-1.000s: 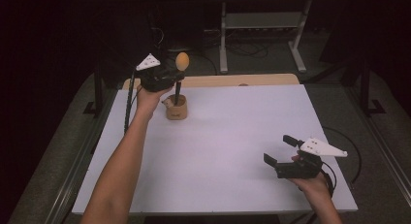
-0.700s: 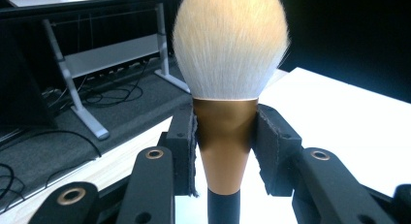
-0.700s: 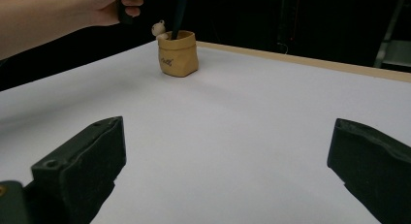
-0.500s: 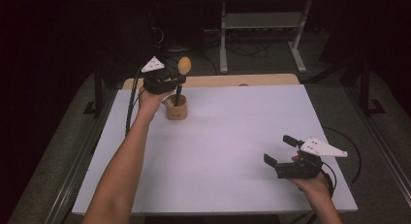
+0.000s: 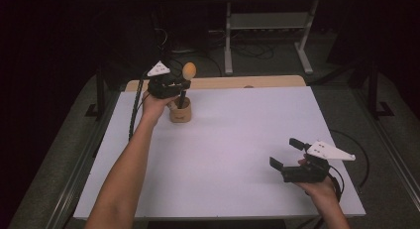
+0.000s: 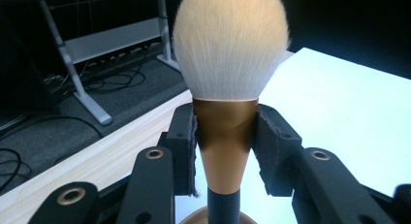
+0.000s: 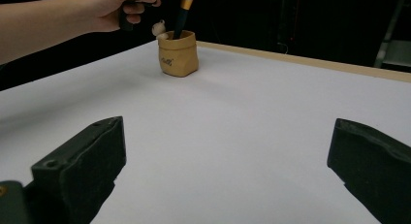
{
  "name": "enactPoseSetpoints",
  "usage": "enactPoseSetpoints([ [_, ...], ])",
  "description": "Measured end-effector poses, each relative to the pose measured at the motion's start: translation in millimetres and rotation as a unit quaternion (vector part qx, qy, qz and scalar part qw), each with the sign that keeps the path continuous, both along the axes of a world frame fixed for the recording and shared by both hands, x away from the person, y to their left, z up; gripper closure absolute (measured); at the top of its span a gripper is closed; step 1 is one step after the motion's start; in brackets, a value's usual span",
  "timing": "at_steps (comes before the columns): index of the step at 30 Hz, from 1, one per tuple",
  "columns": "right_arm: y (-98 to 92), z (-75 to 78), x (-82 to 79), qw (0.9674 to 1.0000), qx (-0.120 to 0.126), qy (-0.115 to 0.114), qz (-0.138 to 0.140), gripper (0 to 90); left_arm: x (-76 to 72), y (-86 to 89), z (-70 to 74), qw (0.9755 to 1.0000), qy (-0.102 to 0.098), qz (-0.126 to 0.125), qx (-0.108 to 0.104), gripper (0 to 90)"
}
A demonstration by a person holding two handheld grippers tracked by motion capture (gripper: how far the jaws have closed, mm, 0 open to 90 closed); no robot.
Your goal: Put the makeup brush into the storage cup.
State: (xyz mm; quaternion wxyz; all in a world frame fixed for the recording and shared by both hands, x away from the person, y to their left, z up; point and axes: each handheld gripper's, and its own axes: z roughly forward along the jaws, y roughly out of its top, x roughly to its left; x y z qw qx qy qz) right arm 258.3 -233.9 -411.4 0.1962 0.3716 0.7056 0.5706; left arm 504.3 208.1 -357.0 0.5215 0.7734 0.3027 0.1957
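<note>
1. Your left hand [image 5: 154, 104] holds the left gripper [image 5: 179, 83] at the far left of the white table [image 5: 237, 140], above the small tan paper-bag-shaped holder [image 5: 181, 111].
2. Its jaws are pinched on the copper-coloured ferrule of a makeup brush with a fluffy cream bristle head [image 6: 228, 78], one pad pressing each side.
3. The brush stands upright, bristles up; its black handle runs down into the holder, lower end hidden.
4. Something small and pale [image 7: 159, 28] pokes from the holder's rim beside the handle; can't tell what.
5. Your right hand [image 5: 319, 189] holds the right gripper [image 5: 286, 153] near the table's front right corner, well apart from the holder.
6. Its jaws are spread wide, nothing between them, bare table underneath.
</note>
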Motion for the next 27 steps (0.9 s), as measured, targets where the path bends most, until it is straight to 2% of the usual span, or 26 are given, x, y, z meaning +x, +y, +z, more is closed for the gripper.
enactPoseSetpoints([
  [2,0.2,0.2,-0.2,1.0,0.0,0.001,0.0,0.0,0.0,0.0,-1.0,1.0,0.002,-0.001,0.006,62.6],
  [6,0.3,0.1,-0.1,1.0,0.0,0.001,0.0,0.0,0.5,0.5,-3.8,1.0,0.003,0.001,0.002,62.6],
  [12,0.0,0.2,-0.1,1.0,0.001,0.001,0.0,0.0,1.4,0.9,-9.6,0.9997,0.023,-0.001,0.005,62.0],
  [13,0.1,0.1,0.0,1.0,0.001,0.001,-0.001,0.0,1.9,0.7,-10.8,0.9996,0.027,-0.001,-0.001,60.1],
  [15,0.3,0.1,-0.1,1.0,0.0,0.001,0.0,0.0,2.9,0.8,-12.5,0.9994,0.033,0.001,-0.005,48.6],
  [17,0.4,0.0,0.1,1.0,0.0,0.001,0.0,0.0,3.2,0.9,-13.2,0.9995,0.032,0.002,0.005,43.6],
  [20,0.7,0.0,0.0,1.0,-0.001,0.0,0.001,0.0,2.2,0.4,-12.3,0.9995,0.03,0.005,0.006,34.4],
  [25,0.8,-0.1,0.2,1.0,-0.002,0.0,0.002,0.0,0.4,2.4,-8.6,0.9995,0.028,0.008,0.014,25.2],
  [27,1.0,0.0,0.1,1.0,-0.002,0.0,0.002,0.0,-0.9,3.6,-7.8,0.9994,0.03,0.011,0.01,22.9],
])
